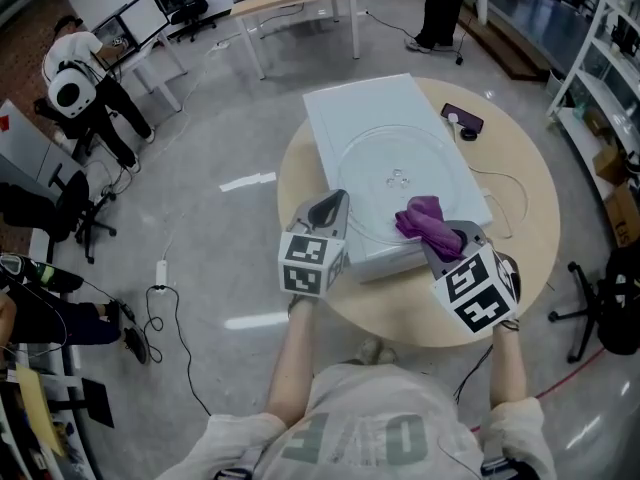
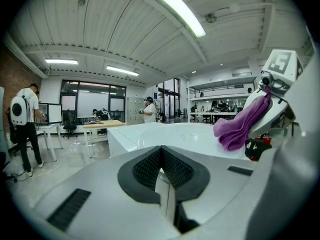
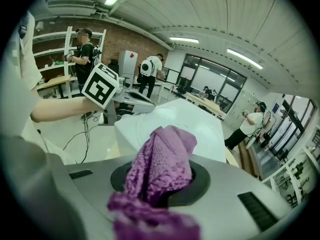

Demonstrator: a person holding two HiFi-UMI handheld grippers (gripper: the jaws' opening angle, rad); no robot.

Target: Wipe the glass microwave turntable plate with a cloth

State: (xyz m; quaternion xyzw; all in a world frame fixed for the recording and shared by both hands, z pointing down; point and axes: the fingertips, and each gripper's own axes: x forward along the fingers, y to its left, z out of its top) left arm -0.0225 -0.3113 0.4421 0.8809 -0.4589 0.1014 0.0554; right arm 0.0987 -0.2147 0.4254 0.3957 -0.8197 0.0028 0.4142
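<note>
Tools are hovering side by side at the near edge of the round bench (image 1: 400, 313), where a white box (image 1: 365, 113) is carrying the glass turntable plate (image 1: 375, 158). Of the two, the left tool (image 1: 335, 204) is holding its jaws pressed together, empty, while the right tool (image 1: 452, 236) is pinching the purple cloth (image 1: 424, 216), which is hanging over the plate's near right rim.

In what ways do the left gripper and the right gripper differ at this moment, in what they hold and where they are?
The right gripper grips the purple cloth, while the left gripper has nothing between its jaws. The right gripper holds its cloth over the near right edge of the glass plate; the left gripper is beside the plate's near left rim. Both are shut.
</note>
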